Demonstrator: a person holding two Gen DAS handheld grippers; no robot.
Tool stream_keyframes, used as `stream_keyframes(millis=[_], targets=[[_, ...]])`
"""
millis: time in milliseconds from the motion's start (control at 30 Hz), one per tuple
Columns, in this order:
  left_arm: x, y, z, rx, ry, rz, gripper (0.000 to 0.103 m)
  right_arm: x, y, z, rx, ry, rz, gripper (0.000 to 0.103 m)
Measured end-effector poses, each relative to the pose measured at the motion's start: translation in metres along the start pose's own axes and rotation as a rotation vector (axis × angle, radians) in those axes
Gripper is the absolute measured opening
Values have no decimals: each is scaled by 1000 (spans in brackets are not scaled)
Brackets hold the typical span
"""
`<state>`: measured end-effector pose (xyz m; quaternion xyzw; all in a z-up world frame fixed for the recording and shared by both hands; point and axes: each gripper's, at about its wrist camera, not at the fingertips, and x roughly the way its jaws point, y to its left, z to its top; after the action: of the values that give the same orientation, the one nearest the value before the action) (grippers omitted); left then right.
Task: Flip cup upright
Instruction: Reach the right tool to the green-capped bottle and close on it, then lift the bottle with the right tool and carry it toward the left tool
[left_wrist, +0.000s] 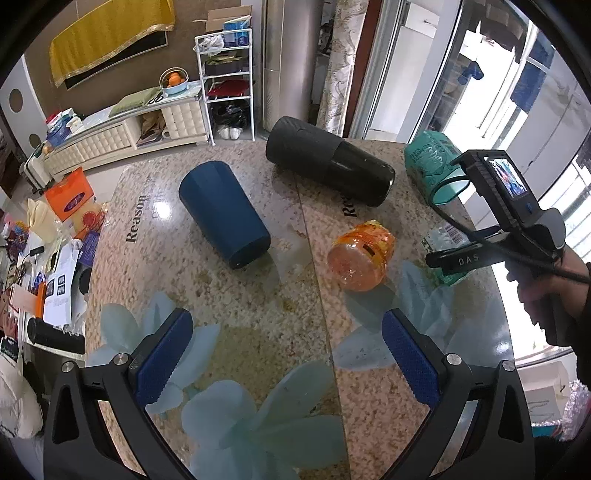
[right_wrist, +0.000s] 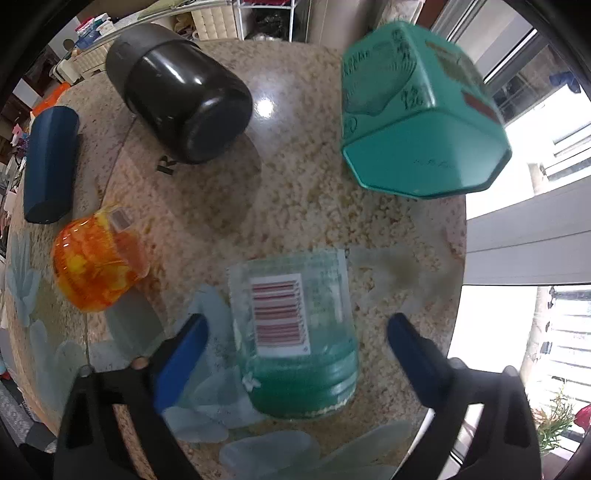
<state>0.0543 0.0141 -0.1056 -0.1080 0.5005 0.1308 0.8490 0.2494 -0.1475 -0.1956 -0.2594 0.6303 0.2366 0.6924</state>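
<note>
On the stone table (left_wrist: 236, 325), all 5 cups lie tipped; none stands upright yet. The right gripper (right_wrist: 297, 334) straddles the clear green cup (right_wrist: 295, 332), jaws wide. The left gripper (left_wrist: 288, 343) hangs wide and empty.

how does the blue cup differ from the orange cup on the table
The blue cup is opaque, plain and matte; the orange cup is see-through with a mottled yellow-orange pattern and a small label. The blue cup is tall and slim with a gentle taper, while the orange cup is short and squat. The blue one lies further left in the left wrist view, the orange nearer the middle. Both lie on their sides on the speckled table, neither held.
</note>
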Motion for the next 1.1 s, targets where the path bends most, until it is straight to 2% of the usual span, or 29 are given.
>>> stream_keyframes(millis=[133,200,433,600,900,1100], targets=[[0,2,-2,-13,7,7,103,8,-7,1,8,38,17,76],[-1,4,-3,-18,6,7,103,10,-9,1,7,48,24,64],[-3,7,-8,-14,7,-1,103,7,-14,-2,-2,39,35,63],[-10,11,-10,-7,-9,-2,103,1,-14,-18,35,28,54,63],[-25,24,-21,19,-29,-20,103,-58,-9,-46,80,-46,115,63],[-43,35,-36,55,-53,-32,103,-94,18,-83,121,-95,168,63]])
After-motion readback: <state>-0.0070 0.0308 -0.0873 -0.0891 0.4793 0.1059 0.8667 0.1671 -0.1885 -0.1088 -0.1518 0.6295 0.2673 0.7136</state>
